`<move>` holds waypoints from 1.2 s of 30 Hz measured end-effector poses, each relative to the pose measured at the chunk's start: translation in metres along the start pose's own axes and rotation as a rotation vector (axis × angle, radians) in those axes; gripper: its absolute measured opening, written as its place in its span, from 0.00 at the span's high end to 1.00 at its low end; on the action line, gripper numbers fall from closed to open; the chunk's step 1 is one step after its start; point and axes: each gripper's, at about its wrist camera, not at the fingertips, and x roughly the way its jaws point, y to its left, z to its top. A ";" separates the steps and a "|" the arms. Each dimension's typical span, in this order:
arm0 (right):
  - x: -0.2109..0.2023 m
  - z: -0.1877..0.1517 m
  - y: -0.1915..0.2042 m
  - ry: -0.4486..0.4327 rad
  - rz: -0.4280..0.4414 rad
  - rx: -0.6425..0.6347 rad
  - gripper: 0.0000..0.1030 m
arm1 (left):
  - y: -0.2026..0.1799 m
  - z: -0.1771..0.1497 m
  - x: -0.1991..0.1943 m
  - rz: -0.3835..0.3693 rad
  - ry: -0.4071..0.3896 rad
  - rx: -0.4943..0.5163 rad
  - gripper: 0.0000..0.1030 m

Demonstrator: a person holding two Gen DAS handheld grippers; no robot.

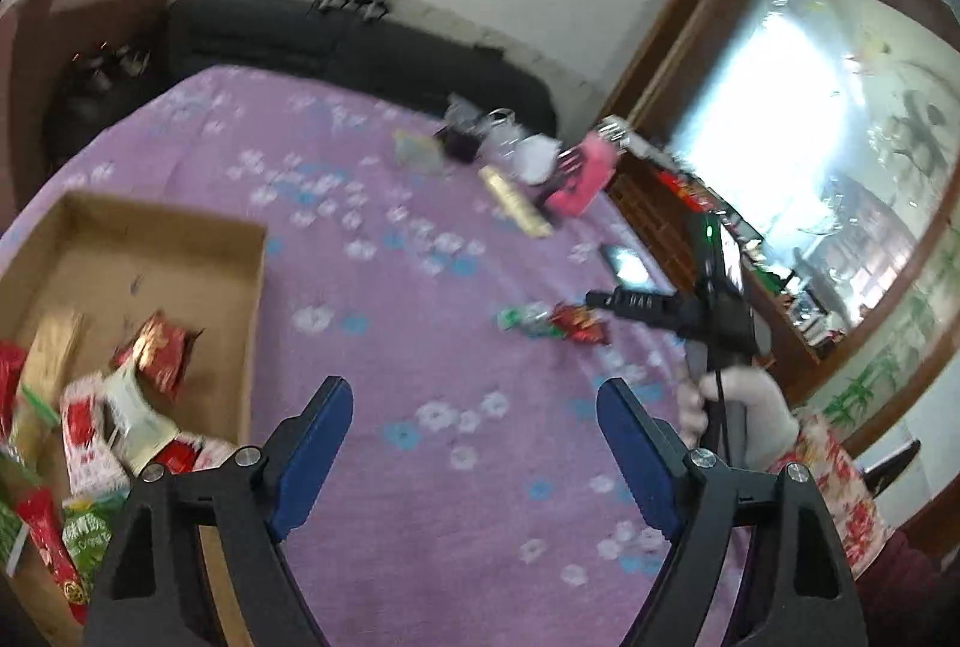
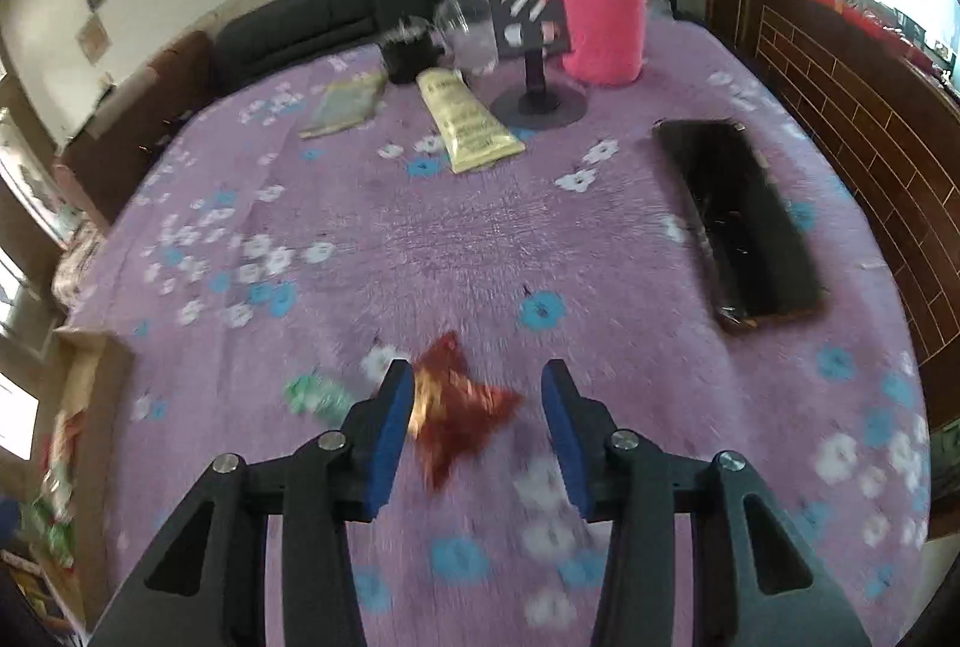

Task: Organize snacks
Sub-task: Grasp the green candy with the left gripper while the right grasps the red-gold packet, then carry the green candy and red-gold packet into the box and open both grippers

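**Risk notes: red packet pickup, jaws apart on both grippers**

Left wrist view. The left gripper [image 1: 474, 437] is hovering over bare purple cloth [image 1: 420, 335] with its jaws standing wide apart and nothing between them. The box [image 1: 180, 251] is sitting at its left, already holding a heap of snacks [image 1: 120, 407] crowded into the near end. Two loose packets are lying on the cloth further right: a green packet [image 1: 522, 318] and a red packet [image 1: 579, 323], close together. The right gripper [image 1: 624, 300], held by a gloved hand [image 1: 744, 419], is pointing at them. Risk: the heap is leaning near the box wall, so a careless drop there is likely to spill packets over the edge.

Right wrist view. The right gripper [image 2: 477, 407] is straddling the red packet [image 2: 459, 404], jaws partly apart, not clamping; the left pad [image 2: 390, 425] is appearing to overlap the packet's edge, though blur is preventing a firm reading of contact. The green packet [image 2: 315, 394] is lying just left of that finger. Risks:

- The packet is sitting off-centre toward the left pad, so closing is likely to pinch only a corner and let it slip.
- The left finger is likely to nudge the green packet aside.
- The soft cloth is likely to be caught if the pads are pressing too low.
- The phone [image 2: 738, 221] is lying well apart, posing little hazard.
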 end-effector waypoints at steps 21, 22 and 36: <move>-0.037 -0.112 0.021 0.036 0.405 -0.055 0.50 | -0.002 0.012 0.044 0.005 0.066 0.000 0.16; -0.035 -0.114 0.028 0.026 0.397 -0.090 0.50 | -0.007 0.016 0.052 0.001 0.073 0.005 0.16; -0.041 -0.106 -0.007 -0.054 0.234 -0.050 0.63 | -0.088 0.026 0.209 0.041 0.289 0.267 0.29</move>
